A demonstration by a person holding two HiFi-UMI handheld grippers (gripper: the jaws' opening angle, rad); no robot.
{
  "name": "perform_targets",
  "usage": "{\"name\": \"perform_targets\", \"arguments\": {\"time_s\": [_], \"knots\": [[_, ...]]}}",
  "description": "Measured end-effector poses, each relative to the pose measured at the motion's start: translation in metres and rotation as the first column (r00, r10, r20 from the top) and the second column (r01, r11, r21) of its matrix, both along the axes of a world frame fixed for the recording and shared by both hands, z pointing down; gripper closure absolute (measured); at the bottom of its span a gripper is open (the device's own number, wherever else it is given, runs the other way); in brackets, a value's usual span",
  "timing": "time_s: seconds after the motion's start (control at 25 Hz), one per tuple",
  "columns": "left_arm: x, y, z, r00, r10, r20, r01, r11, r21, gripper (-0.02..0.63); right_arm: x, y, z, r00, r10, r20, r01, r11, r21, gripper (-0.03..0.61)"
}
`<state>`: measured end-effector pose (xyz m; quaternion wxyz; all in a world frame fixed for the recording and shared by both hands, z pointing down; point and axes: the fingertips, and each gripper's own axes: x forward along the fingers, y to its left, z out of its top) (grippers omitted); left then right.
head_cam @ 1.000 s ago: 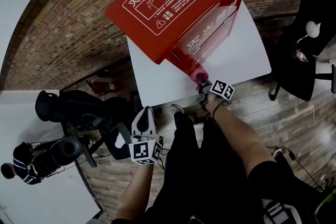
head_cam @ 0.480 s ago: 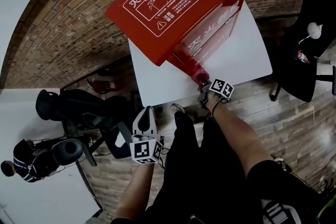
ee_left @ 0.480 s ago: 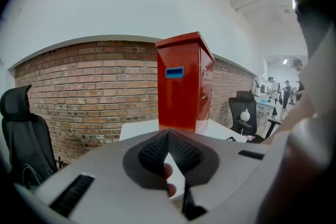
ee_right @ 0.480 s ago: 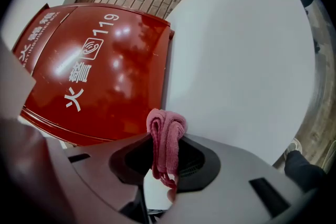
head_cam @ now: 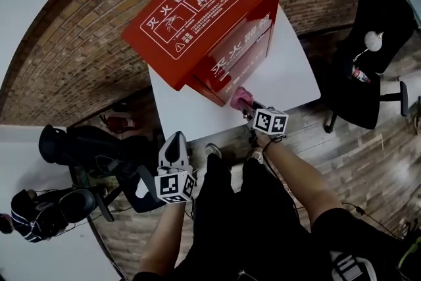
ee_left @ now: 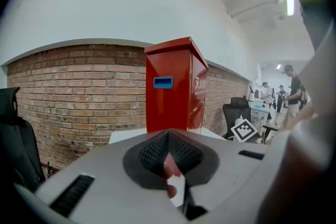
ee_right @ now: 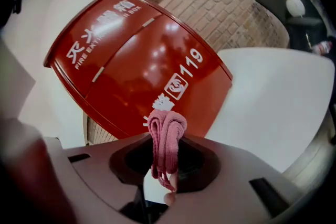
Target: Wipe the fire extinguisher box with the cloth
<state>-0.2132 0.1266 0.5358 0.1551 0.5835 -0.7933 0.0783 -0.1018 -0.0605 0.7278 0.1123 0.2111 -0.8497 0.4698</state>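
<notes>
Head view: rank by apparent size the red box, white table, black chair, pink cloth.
1. red box, largest.
2 and 3. white table and black chair: about alike, since the box hides part of the table.
4. pink cloth, smallest.

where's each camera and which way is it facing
head view: on the head, steeply down at the box on the table; arms, legs, left gripper, right gripper show.
left gripper view: on that gripper, facing the box's side; shut jaws show.
right gripper view: on that gripper, near the box front; jaws hold the cloth.
all share the box.
</notes>
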Motion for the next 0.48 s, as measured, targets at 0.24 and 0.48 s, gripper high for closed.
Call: {"name": "perform_targets", "arguments": {"time_s": [0.24,0.48], "knots": [[0.010,-0.034,-0.031,0.996,0.088,0.009,-0.089,0.995,0.051,0.586,0.020,0.000,-0.106,0.996,-0.048,-0.073,0.068,0.946,0.317,0.472],[0.010,-0.060,-0.063,0.983,0.181,0.007,-0.181,0.979,0.098,0.586,0.036,0.022,-0.204,0.992,-0.011,-0.126,0.078,0.835,0.544,0.472]]}}
